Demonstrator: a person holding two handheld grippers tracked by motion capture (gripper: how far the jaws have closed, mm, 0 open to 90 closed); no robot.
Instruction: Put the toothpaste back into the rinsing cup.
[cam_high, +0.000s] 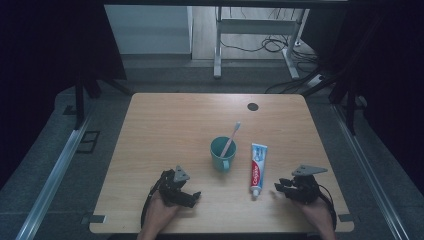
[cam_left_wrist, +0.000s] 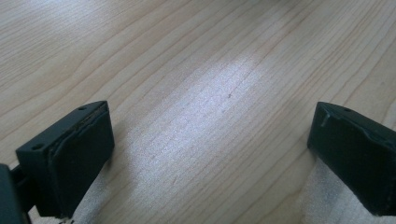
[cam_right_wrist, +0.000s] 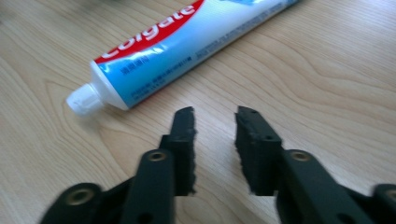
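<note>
Toothpaste tube (cam_high: 258, 168) lies flat on the tabletop (cam_high: 165, 130), capped end toward the person, just to the right of the teal mug (cam_high: 222, 154). A toothbrush (cam_high: 231, 138) stands tilted in the mug, head up. The cap (cam_right_wrist: 83, 100) is on the tube.

Right gripper (cam_right_wrist: 215, 122): near the capped end of the tube, not touching it. The jaws stand at a narrow gap with nothing between them; bare wood shows through the gap. In the high view this gripper (cam_high: 280, 186) sits just to the right of the cap.

Left gripper (cam_left_wrist: 210, 140): the jaws stand wide apart over bare tabletop, holding nothing. In the high view it (cam_high: 192, 196) rests near the front edge, well apart from the mug.

Status, as judged: work is at its start. No item is gripped or lifted. The tube is closed and the toothbrush is untouched in the mug. Remaining steps likely include gripping the tube, uncapping it, and taking the toothbrush out.
</note>
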